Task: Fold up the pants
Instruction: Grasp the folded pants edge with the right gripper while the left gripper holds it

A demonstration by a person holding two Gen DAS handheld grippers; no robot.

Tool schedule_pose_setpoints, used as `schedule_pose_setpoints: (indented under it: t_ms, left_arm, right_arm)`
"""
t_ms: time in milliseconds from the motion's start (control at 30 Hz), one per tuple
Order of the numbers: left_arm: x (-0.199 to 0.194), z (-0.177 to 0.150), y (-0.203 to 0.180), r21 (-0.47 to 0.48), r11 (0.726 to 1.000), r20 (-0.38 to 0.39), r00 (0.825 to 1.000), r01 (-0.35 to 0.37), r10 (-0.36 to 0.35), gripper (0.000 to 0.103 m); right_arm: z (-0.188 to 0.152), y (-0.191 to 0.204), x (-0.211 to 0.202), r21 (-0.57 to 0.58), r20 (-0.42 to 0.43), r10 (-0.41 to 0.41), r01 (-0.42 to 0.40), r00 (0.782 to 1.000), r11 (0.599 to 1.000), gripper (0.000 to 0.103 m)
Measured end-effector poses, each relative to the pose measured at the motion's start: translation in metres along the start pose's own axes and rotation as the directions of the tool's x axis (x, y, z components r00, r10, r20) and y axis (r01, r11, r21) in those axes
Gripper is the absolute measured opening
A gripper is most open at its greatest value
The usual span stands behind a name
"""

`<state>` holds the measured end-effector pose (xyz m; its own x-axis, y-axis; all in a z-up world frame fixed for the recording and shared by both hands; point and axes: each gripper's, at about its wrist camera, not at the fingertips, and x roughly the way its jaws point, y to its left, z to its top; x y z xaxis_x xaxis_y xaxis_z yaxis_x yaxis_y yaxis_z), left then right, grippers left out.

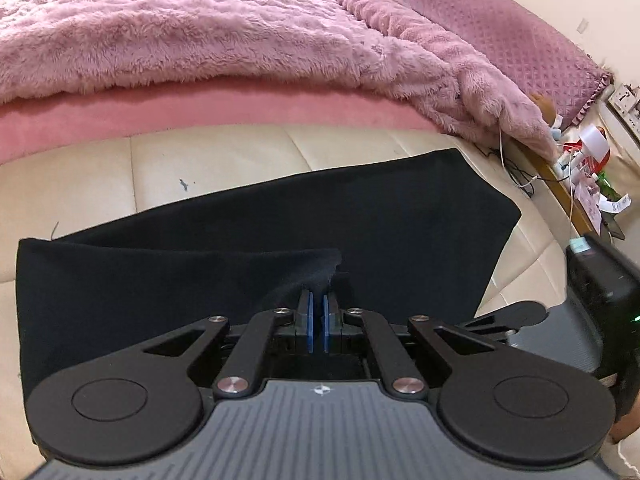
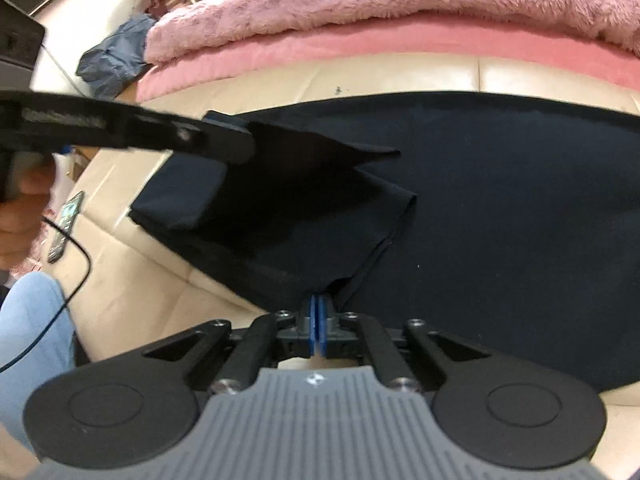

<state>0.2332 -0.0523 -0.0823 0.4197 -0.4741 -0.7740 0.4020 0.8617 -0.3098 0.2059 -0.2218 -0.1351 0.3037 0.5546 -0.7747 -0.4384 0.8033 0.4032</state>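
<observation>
Black pants [image 1: 280, 220] lie spread across a cream leather surface [image 1: 224, 156]. My left gripper [image 1: 318, 300] is shut on a raised fold of the cloth at its near edge. From the right wrist view, the left gripper [image 2: 224, 128] comes in from the left and holds a corner of the pants [image 2: 500, 208] lifted, so a flap hangs folded over. My right gripper [image 2: 318, 306] is shut on the pants' near edge, where the cloth bunches into its blue pads. The right gripper's body [image 1: 600, 292] shows at the right edge of the left wrist view.
A fluffy pink blanket [image 1: 200, 40] and a pink sheet [image 1: 160, 116] lie behind the pants, with a purple quilted pillow [image 1: 500, 36] at the back right. Cables and clutter [image 1: 580, 160] sit on the right. A phone [image 2: 66, 224], a black cable and a person's light-blue trouser leg [image 2: 32, 320] are on the left.
</observation>
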Motion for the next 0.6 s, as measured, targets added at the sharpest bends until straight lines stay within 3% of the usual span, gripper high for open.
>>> schedule_pose_setpoints:
  t_ms: [33,133,167,233,367,500,600]
  left_arm:
    - [0.0,-0.001,0.0,-0.002,1.0,0.0,1.0,0.003,-0.003,0.004]
    - [-0.001,-0.002,-0.001,-0.01,1.0,0.007,1.0,-0.001,0.001,0.004]
    - [-0.002,-0.001,-0.001,-0.013,1.0,0.01,1.0,0.0,0.0,0.004]
    - [-0.005,-0.001,-0.002,-0.007,1.0,0.016,1.0,-0.002,0.003,0.004]
    - [-0.01,0.0,-0.002,-0.003,1.0,0.022,1.0,-0.008,0.008,0.004]
    - [-0.009,0.002,-0.003,0.005,1.0,0.018,1.0,-0.001,0.001,0.004]
    - [-0.006,0.001,-0.006,0.029,1.0,0.005,1.0,0.01,-0.01,0.004]
  right_arm:
    - [-0.001,0.0,-0.004,-0.002,0.006,-0.002,0.002,1.0,1.0,0.004]
    - [0.002,-0.005,-0.008,0.041,0.036,0.004,-0.005,0.999,0.999,0.032]
    - [0.004,-0.007,-0.007,0.056,0.044,0.003,-0.005,0.999,0.998,0.032]
    - [0.007,-0.013,0.001,0.103,0.038,0.034,-0.037,0.999,0.994,0.031]
    - [0.005,-0.018,0.014,0.191,0.019,0.084,-0.086,0.996,0.978,0.003]
    - [0.001,-0.018,-0.004,0.234,0.076,0.138,-0.152,0.988,0.96,0.001]
    - [-0.001,-0.013,-0.008,0.209,0.043,0.159,-0.164,0.986,0.964,0.0]
